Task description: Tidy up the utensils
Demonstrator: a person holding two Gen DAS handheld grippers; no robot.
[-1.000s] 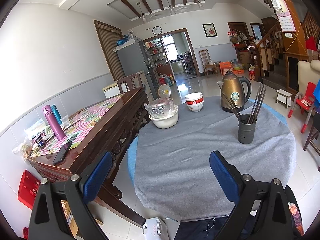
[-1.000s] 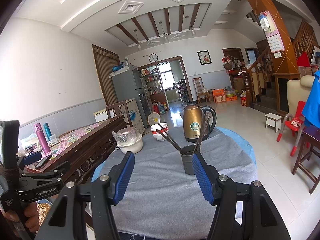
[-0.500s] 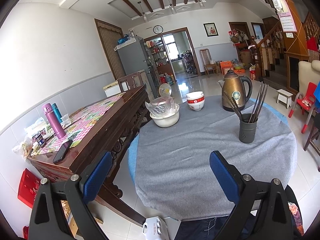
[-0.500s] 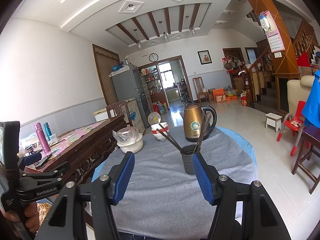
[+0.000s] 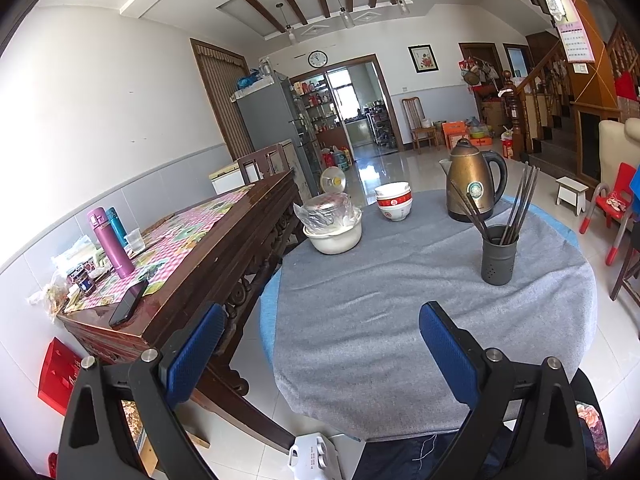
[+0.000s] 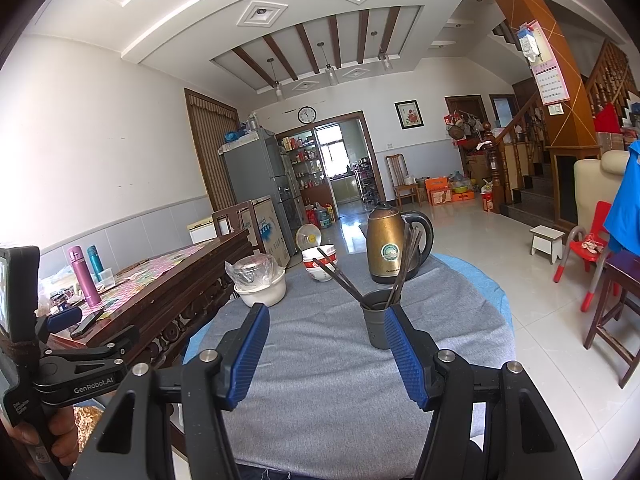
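A dark grey holder (image 5: 498, 256) stands on the round table's grey cloth (image 5: 400, 312) at the right, with several dark chopsticks (image 5: 520, 208) leaning out of it. It also shows in the right wrist view (image 6: 376, 324), with its chopsticks (image 6: 340, 276), just beyond my right fingers. My left gripper (image 5: 320, 316) is open and empty above the table's near left edge. My right gripper (image 6: 326, 312) is open and empty over the near part of the cloth. The left gripper's body (image 6: 72, 376) shows at the left of the right wrist view.
A brass kettle (image 5: 474, 184), stacked red and white bowls (image 5: 394, 200) and a white pot with a bagged lid (image 5: 334, 224) stand at the table's far side. A dark wooden side table (image 5: 192, 256) with bottles and a phone stands left. A wooden chair (image 6: 612, 320) is right.
Both views have shifted only slightly. Both grippers stay open and empty, and nothing on the table has moved.
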